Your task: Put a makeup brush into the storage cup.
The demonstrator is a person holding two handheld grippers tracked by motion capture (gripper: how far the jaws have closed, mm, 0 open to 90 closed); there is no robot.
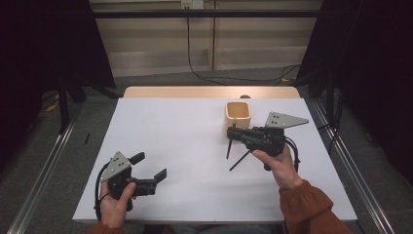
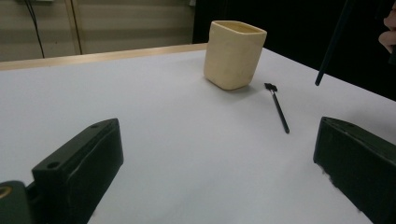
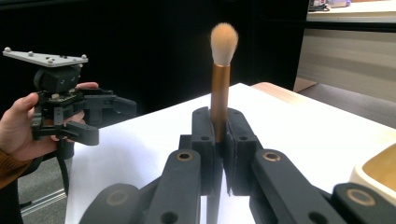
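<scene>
Matt cream cup [image 2: 235, 53]; brush [image 3: 219, 88] with coppery metallic handle, soft bristles.

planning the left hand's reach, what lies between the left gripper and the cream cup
Between the left gripper and the cream cup is bare white table; the left gripper view shows it. A small black brush lies off to the side.
</scene>
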